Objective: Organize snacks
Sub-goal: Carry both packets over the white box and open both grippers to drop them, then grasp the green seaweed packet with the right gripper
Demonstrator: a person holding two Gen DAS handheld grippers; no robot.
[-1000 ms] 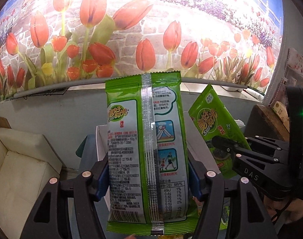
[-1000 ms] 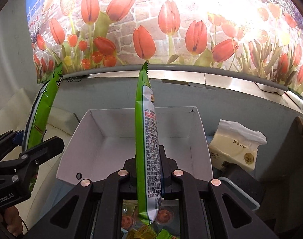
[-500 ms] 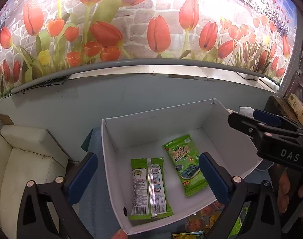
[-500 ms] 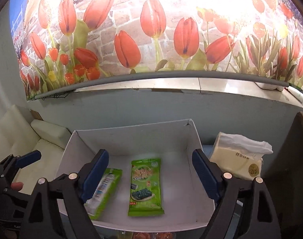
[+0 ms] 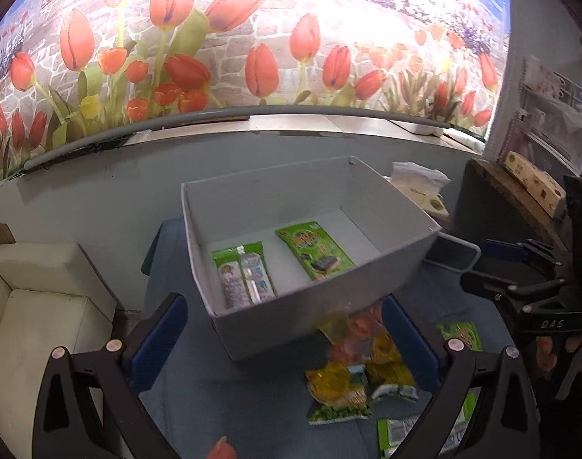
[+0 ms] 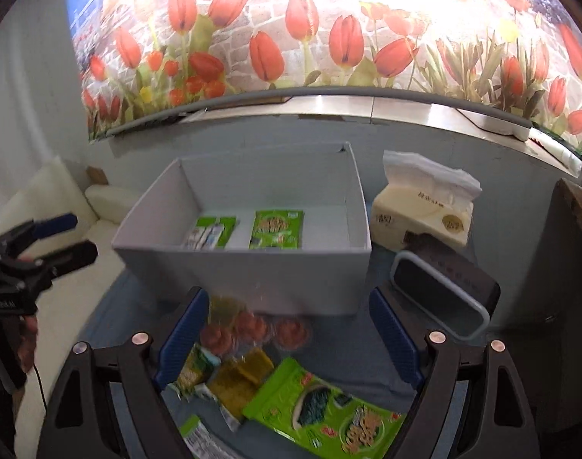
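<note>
Right wrist view: both claws (image 6: 287,340) spread, empty; next packet (image 6: 325,409) best pinched by its flat edge, then lowered into box (image 6: 245,264)

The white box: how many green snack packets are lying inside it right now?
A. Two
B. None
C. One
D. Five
A. Two green packets lie flat, side by side, on the floor of the white box: one with its printed back up, and one with its front up. The other snacks are still outside the box.
</note>
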